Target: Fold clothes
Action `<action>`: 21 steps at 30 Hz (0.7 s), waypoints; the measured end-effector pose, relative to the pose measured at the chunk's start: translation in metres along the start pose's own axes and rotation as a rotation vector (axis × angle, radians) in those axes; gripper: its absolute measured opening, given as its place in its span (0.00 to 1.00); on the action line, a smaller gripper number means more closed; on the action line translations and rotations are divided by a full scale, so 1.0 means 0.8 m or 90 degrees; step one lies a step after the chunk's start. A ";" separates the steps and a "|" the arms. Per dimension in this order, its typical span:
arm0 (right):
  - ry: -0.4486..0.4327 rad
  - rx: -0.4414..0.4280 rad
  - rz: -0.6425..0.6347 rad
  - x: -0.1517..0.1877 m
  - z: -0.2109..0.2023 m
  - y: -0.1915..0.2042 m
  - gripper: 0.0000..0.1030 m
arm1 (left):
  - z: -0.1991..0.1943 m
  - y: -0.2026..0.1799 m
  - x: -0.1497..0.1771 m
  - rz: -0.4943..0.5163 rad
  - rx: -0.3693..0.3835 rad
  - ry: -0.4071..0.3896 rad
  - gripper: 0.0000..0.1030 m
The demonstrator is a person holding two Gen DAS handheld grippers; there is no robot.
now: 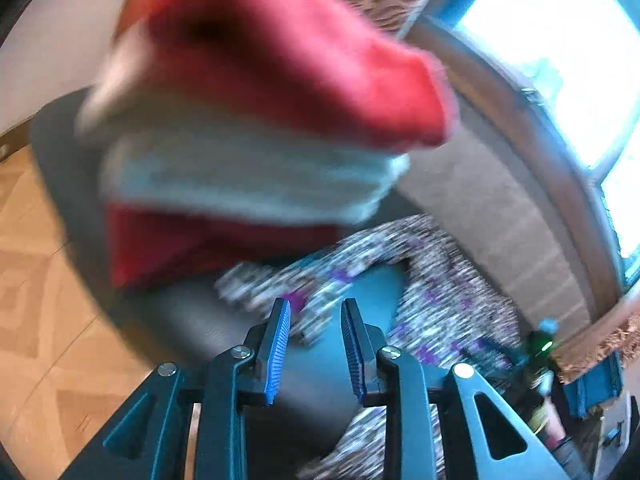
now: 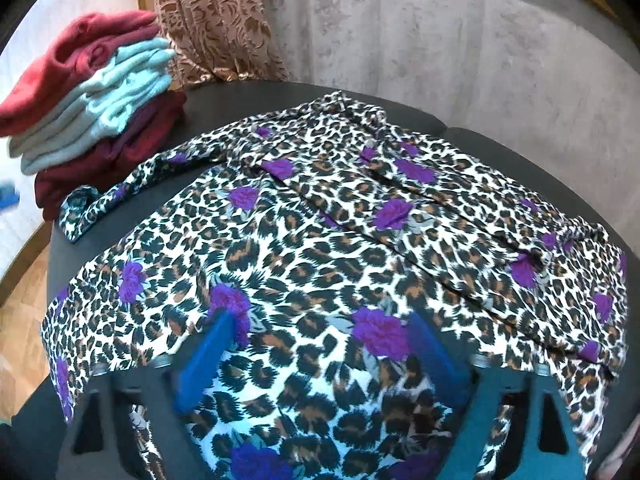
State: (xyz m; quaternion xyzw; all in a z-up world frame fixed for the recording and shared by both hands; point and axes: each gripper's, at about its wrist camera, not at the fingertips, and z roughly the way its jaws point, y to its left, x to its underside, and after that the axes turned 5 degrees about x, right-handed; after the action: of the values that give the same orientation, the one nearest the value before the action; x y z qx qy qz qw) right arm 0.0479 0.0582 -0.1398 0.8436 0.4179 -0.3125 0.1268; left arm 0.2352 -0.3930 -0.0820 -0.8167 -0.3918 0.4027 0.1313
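So the leopard-print garment (image 2: 320, 240) is spread flat on the dark table (image 2: 168, 196), right under and ahead of the right gripper (image 2: 332, 356), whose blue fingers (image 2: 212, 360) are spread wide with nothing pinched. The left gripper (image 1: 316, 348) is partly open, nothing between its fingers either. The stack of folded sweaters (image 1: 256, 128) sits just past its fingertips, pretty blurry.

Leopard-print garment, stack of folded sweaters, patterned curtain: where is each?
Leopard-print garment (image 2: 320, 240): right wrist view, middle of its spread cloth.
Stack of folded sweaters (image 2: 96, 120): right wrist view, pale blue middle layer.
Patterned curtain (image 2: 216, 20): right wrist view, its hanging middle.
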 end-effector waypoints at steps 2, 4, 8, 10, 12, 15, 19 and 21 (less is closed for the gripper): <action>0.008 0.006 -0.007 0.001 0.002 0.005 0.99 | 0.004 0.021 0.011 -0.041 0.012 0.008 0.26; 0.014 0.012 -0.016 0.003 0.003 0.012 1.00 | 0.013 0.026 0.016 -0.061 0.025 0.011 0.26; 0.018 0.029 -0.029 0.005 0.010 0.020 1.00 | 0.042 -0.016 0.015 0.032 -0.020 0.016 0.30; 0.017 0.028 -0.028 0.005 0.010 0.019 1.00 | 0.061 -0.037 0.013 0.075 -0.042 0.019 0.36; 0.016 0.027 -0.028 0.006 0.011 0.018 1.00 | 0.081 -0.053 0.009 0.109 -0.065 0.015 0.38; 0.015 0.026 -0.028 0.005 0.012 0.017 1.00 | 0.119 -0.059 0.007 0.130 -0.111 0.048 0.39; 0.012 0.024 -0.028 0.005 0.012 0.015 1.00 | 0.120 -0.043 0.000 0.043 -0.092 0.026 0.05; 0.009 0.021 -0.025 0.005 0.011 0.014 1.00 | 0.105 -0.042 -0.004 0.011 -0.058 -0.002 0.04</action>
State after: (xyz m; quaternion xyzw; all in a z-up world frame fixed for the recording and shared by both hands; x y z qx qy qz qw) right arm 0.0549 0.0497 -0.1496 0.8393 0.4301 -0.3158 0.1041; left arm 0.1520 -0.3821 -0.1162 -0.8246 -0.4027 0.3869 0.0902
